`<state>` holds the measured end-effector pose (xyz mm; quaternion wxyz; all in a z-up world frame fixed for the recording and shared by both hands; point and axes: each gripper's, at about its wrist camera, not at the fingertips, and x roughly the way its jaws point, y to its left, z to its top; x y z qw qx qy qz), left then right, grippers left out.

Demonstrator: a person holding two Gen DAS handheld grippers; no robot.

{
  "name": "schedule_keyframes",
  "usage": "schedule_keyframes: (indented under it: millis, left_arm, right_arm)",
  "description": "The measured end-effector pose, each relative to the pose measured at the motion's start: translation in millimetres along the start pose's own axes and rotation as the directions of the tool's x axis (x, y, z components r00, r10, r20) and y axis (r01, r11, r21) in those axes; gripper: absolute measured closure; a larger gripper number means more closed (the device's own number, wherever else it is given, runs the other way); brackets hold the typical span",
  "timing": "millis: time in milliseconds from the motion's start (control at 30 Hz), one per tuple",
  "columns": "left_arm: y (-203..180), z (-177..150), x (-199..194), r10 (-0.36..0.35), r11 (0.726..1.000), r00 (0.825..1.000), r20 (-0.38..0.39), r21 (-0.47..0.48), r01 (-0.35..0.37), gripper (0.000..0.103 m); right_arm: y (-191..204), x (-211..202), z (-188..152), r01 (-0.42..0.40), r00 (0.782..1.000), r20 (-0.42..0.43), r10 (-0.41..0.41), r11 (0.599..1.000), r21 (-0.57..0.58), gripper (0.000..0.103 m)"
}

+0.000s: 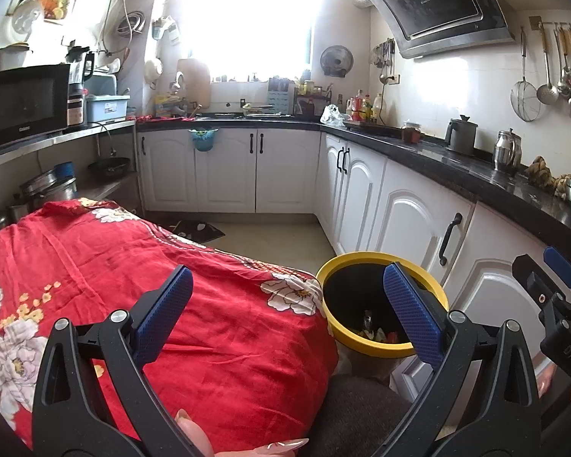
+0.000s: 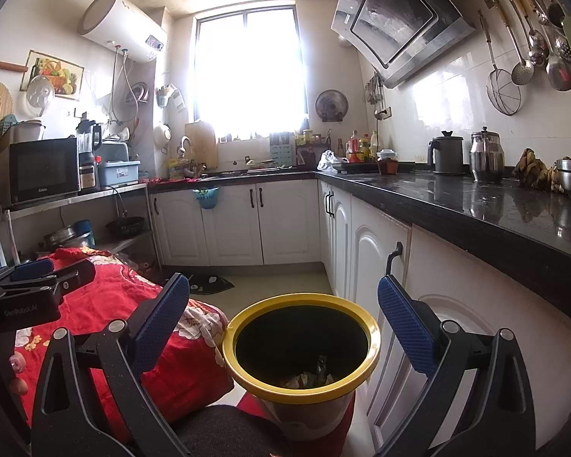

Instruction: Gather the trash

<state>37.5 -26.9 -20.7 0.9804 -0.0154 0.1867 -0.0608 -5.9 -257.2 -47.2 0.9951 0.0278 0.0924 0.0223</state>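
A yellow-rimmed trash bin (image 2: 375,339) with a black liner stands on the floor by the white cabinets, with scraps of trash (image 2: 308,379) at its bottom. It also shows in the left wrist view (image 1: 335,266). My right gripper (image 2: 283,312) is open and empty, just above the bin's mouth. My left gripper (image 1: 287,304) is open and empty, above the edge of the red floral cloth (image 1: 152,266), left of the bin. The right gripper shows at the right edge of the left wrist view (image 1: 552,285). The left gripper shows at the left of the right wrist view (image 2: 38,278).
The red floral cloth (image 2: 125,304) covers a table left of the bin. White cabinets (image 2: 369,266) under a black countertop (image 2: 476,205) run along the right and far walls. A dark mat (image 2: 209,283) lies on the floor. A microwave (image 2: 43,169) sits on a steel shelf at left.
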Motion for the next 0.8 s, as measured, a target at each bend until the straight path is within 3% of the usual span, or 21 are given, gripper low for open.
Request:
schedule_keyframes:
  millis: [400,533,600,633,700,733,767,800]
  left_arm:
    - [10.9,3.9,-9.3,-0.002,1.0,1.0,-0.011,0.003,0.002,0.011]
    - [58.6,2.9,-28.7,0.081,0.994,0.994,-0.066,-0.073,-0.086,0.011]
    - [95.8,-2.2,-41.5,0.177,0.975,0.978,-0.11,-0.116,-0.189,0.011]
    - [118.7,-6.6,-50.0,0.23,0.958,0.964,-0.132,-0.143,-0.249,0.011]
    - [179.4,-21.8,-76.2,0.393,0.879,0.899,-0.195,-0.207,-0.429,0.011]
    - [208.4,-31.4,-90.4,0.467,0.825,0.854,-0.23,-0.234,-0.514,0.011]
    - [243.0,-44.9,-108.9,0.552,0.743,0.786,-0.279,-0.262,-0.616,0.011]
    - [276.2,-60.0,-127.4,0.621,0.651,0.706,-0.339,-0.279,-0.706,0.011]
  right_arm:
    - [8.5,10.4,2.4,-0.043,0.998,-0.042,0.043,0.999,-0.007,0.006]
    - [43.5,32.0,9.8,-0.162,0.982,-0.103,0.156,0.986,-0.042,0.006]
    - [82.8,46.2,11.3,-0.286,0.95,-0.152,0.273,0.956,-0.072,0.006]
    - [106.6,52.5,10.9,-0.361,0.922,-0.183,0.343,0.929,-0.077,0.006]
    - [155.0,61.1,8.2,-0.483,0.858,-0.245,0.451,0.871,-0.088,0.006]
    - [194.9,64.9,4.3,-0.57,0.798,-0.299,0.523,0.816,-0.096,0.006]
    - [234.5,66.1,-0.6,-0.649,0.731,-0.353,0.584,0.754,-0.099,0.006]
    - [263.8,64.9,-5.2,-0.7,0.682,-0.391,0.618,0.707,-0.103,0.006]
